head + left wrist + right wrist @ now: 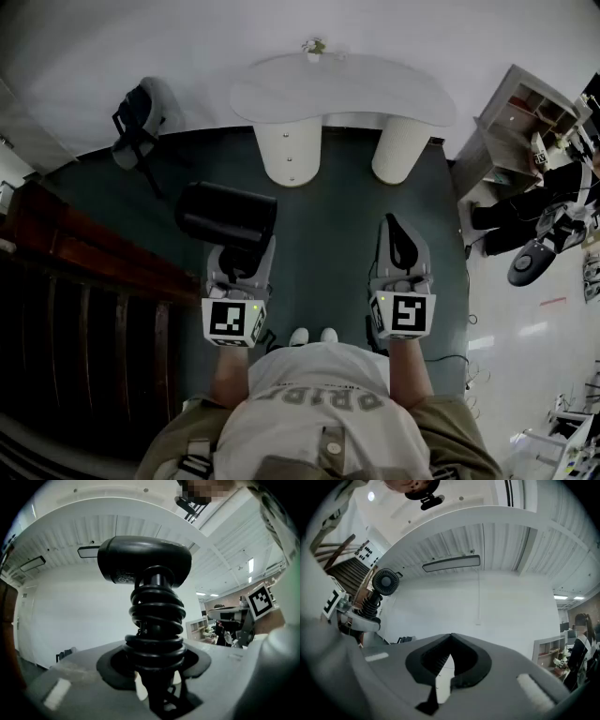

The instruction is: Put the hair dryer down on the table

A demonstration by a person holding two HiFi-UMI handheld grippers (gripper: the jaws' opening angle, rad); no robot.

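Observation:
A black hair dryer (228, 217) stands up out of my left gripper (239, 261), whose jaws are closed on its handle. In the left gripper view the dryer's barrel (145, 559) is at the top. Its cord (157, 616) is coiled round the handle, which sits between the jaws of the left gripper (157, 670). My right gripper (399, 230) is held level beside it, shut and empty. Its tips meet in the right gripper view (450, 638), where the hair dryer (385, 582) shows far left. The white table (342, 89) lies ahead, beyond both grippers.
The table rests on two thick round legs (289, 150) and carries a small plant (314, 45). A black chair (136, 127) stands at the back left. A dark wooden railing (84, 281) runs along the left. At the right are a white shelf (525, 112) and a seated person (525, 225).

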